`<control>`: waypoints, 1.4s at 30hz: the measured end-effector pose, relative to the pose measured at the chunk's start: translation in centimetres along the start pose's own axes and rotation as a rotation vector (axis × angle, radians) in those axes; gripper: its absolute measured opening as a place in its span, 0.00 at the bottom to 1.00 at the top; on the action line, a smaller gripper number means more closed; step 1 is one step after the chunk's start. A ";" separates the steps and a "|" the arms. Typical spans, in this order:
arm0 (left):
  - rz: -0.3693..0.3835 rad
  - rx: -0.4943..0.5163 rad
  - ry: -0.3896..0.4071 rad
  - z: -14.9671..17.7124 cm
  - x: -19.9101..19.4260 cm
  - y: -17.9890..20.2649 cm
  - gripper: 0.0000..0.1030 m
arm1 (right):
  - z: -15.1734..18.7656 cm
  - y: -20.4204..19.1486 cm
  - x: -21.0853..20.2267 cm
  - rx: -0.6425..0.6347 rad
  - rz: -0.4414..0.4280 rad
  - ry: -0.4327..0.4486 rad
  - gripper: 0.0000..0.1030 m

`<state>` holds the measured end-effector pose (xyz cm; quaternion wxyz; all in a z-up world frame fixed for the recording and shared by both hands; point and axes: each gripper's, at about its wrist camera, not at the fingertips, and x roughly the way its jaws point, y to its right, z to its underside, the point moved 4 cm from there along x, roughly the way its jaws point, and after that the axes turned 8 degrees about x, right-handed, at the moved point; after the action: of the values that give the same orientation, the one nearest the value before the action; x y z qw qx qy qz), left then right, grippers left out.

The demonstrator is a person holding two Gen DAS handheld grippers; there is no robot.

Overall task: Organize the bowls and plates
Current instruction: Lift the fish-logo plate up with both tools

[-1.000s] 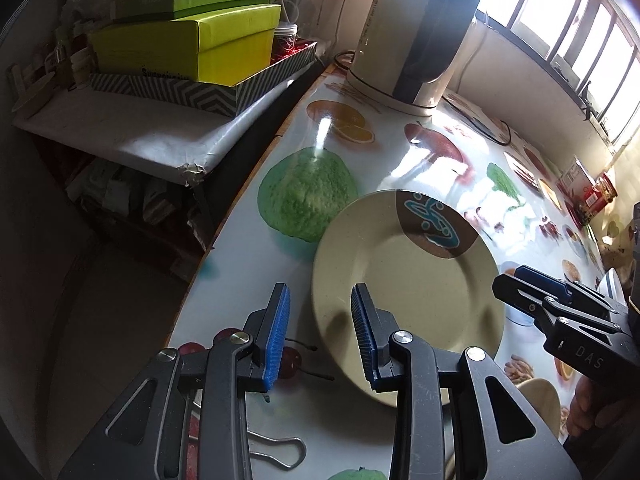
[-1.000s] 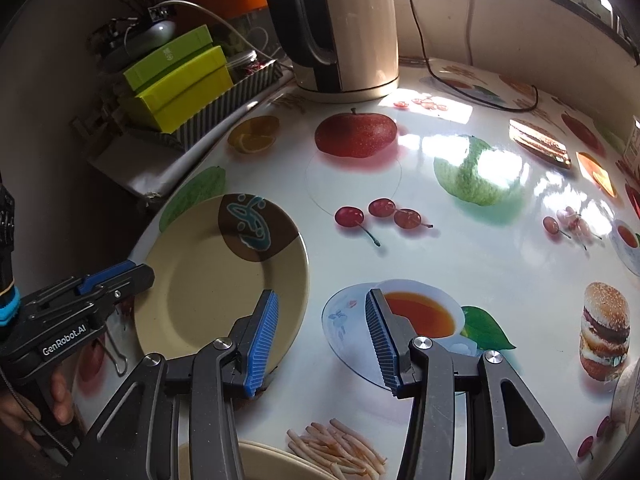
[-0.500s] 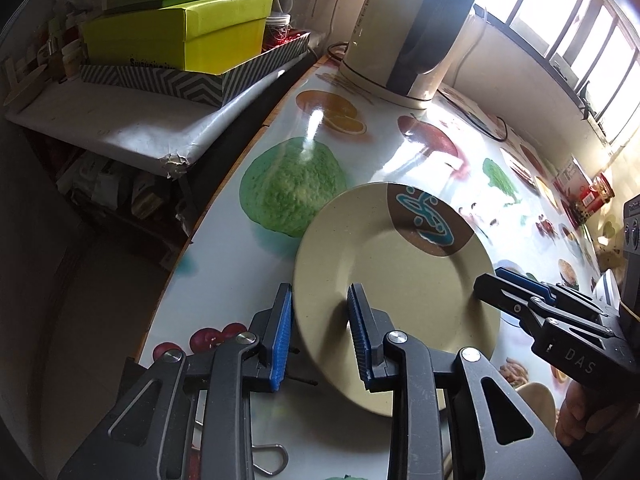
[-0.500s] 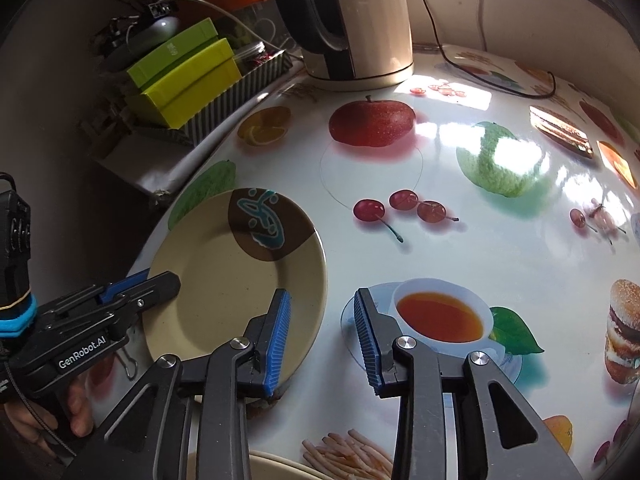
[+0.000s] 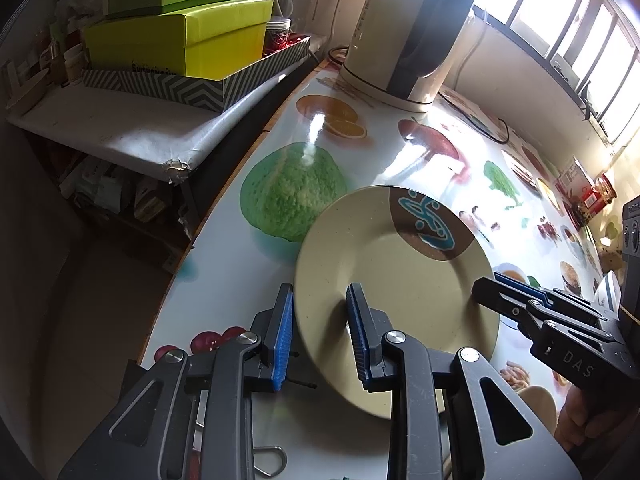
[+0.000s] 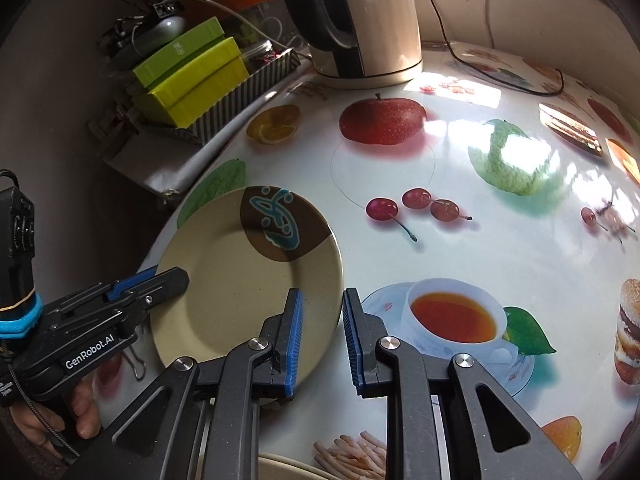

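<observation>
Two grippers frame one plate [image 5: 396, 292] on my screens, a beige dish with a brown patch and a teal squiggle on its far side. It sits at the near left edge of the table [image 6: 460, 248], whose glossy cloth is printed with fruit, cherries and a cup of tea. My left gripper [image 5: 320, 334] straddles the plate's left rim: one blue pad is outside the rim and the other is over the plate's face, with a narrow gap between them that is not yet closed on the dish, so far as I can tell from the left wrist view. My right gripper [image 6: 320, 342] does the same on the plate's right rim, one pad over the plate, the other over the printed saucer beside it; its tongs are also narrowly parted, and I cannot tell whether either pad touches the rim. In each view I see the other gripper's tips reaching over the opposite side of the plate. At the far side of the table stands a cream kettle [image 6: 360, 20] with a dark handle. To the left, on a lower shelf off the table, yellow-green boxes [image 5: 180, 40] are stacked in a striped tray [image 5: 192, 88]. A wire binder clip [image 5: 272, 460] lies on the table just near my left gripper.
</observation>
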<state>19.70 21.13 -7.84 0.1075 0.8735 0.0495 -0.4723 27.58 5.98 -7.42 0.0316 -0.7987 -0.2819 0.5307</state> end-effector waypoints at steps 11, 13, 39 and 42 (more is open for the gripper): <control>-0.005 0.005 0.002 0.0 -0.3 0.1 0.26 | 0.2 0.0 -0.3 0.015 0.004 0.002 0.19; -0.003 0.002 0.001 0.1 -0.4 0.2 0.26 | 0.2 0.0 -0.5 0.018 0.002 0.004 0.19; 0.021 0.041 0.050 0.6 -4.3 3.1 0.25 | 1.3 0.7 -5.5 0.048 -0.013 0.079 0.19; 0.026 0.053 0.059 0.9 -5.0 3.8 0.25 | 1.7 0.9 -6.3 0.053 -0.015 0.086 0.19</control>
<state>16.93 17.31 -3.59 0.0890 0.8902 0.0290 -0.4459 24.70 1.73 -3.28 0.0688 -0.8176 -0.2723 0.5026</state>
